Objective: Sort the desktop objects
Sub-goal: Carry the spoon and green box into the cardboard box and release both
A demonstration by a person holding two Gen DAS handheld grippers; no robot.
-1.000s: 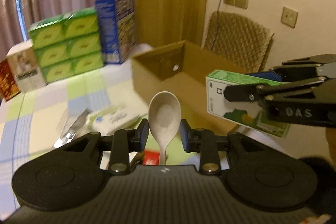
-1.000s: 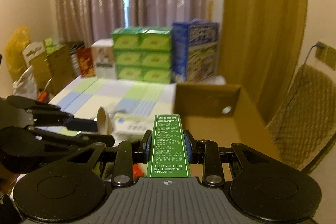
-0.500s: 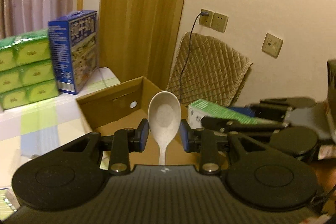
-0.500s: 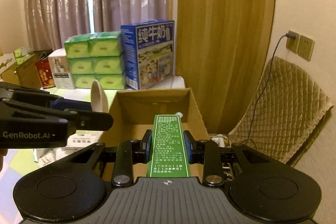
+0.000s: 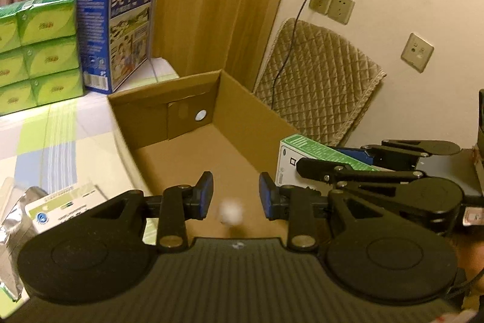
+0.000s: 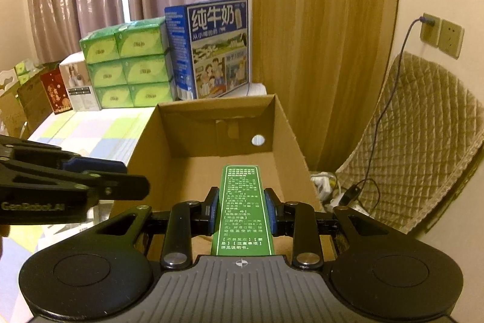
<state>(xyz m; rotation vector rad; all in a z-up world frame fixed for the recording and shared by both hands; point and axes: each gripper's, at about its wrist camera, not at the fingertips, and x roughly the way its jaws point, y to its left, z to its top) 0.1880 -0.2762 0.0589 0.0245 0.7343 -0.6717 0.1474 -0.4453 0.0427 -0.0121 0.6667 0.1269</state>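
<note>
An open cardboard box (image 5: 187,99) stands at the table's right end; it also shows in the right wrist view (image 6: 290,135). My left gripper (image 5: 235,194) is open above the box. The white spoon (image 5: 231,212) is a blur between and below its fingers, falling free. My right gripper (image 6: 242,212) is shut on a green and white medicine box (image 6: 243,208) over the cardboard box. That medicine box (image 5: 314,155) and the right gripper (image 5: 378,171) show at the right of the left wrist view. The left gripper (image 6: 90,171) shows at the left of the right wrist view.
Green tissue packs (image 6: 127,62) and a blue milk carton case (image 6: 211,47) stand at the table's back. A foil packet and a flat packet (image 5: 60,202) lie on the checked cloth left of the box. A padded chair (image 6: 417,141) and wall sockets (image 6: 441,32) are to the right.
My left gripper has opened and let go of the spoon, which drops toward the box. Both grippers have moved over the cardboard box.
</note>
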